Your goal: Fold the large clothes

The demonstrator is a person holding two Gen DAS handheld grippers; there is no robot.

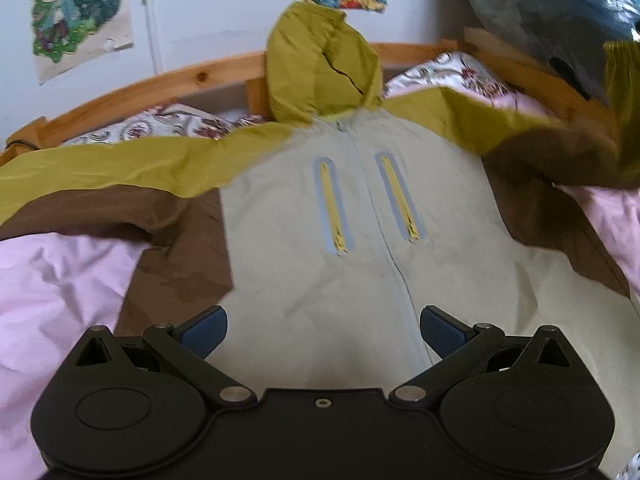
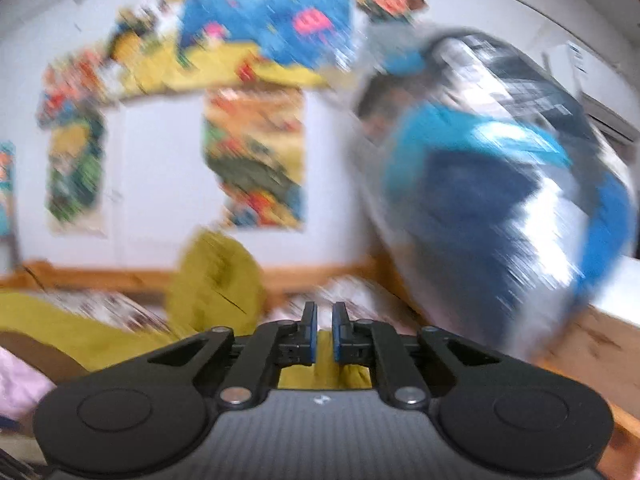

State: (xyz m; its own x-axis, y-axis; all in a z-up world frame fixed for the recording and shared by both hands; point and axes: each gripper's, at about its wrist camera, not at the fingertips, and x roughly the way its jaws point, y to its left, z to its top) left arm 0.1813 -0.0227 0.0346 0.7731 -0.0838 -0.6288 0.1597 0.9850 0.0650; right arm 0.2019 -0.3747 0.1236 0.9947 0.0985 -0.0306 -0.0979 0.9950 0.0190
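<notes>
We're over a bed with a pink sheet [image 1: 48, 280], wooden frame [image 1: 160, 76] at the back and a white wall covered in posters [image 1: 76, 12]. Right in front of the left claw [image 1: 324, 332] the jacket [image 1: 360, 248] lies face up and spread flat, zipped down the middle, hem end closest to us. That claw hovers over the pale front panel with its blue pads [image 1: 444, 332] wide apart, nothing between them. A bit further ahead are the two yellow chest zips [image 1: 332, 208], then the olive hood [image 1: 320, 68] propped up against the bed frame. One sleeve runs off to the left of the claw; the other, on the right, is lifted off the bed and badly blurred.

The right claw [image 2: 325, 332] is up in the air pointing at the wall, and everything's smeared. Its pads sit nearly together, with olive fabric [image 2: 324, 376] showing just below them; we can't tell whether it's actually pinched. Beyond it to the right there's a shiny blue bag [image 2: 500, 184].
</notes>
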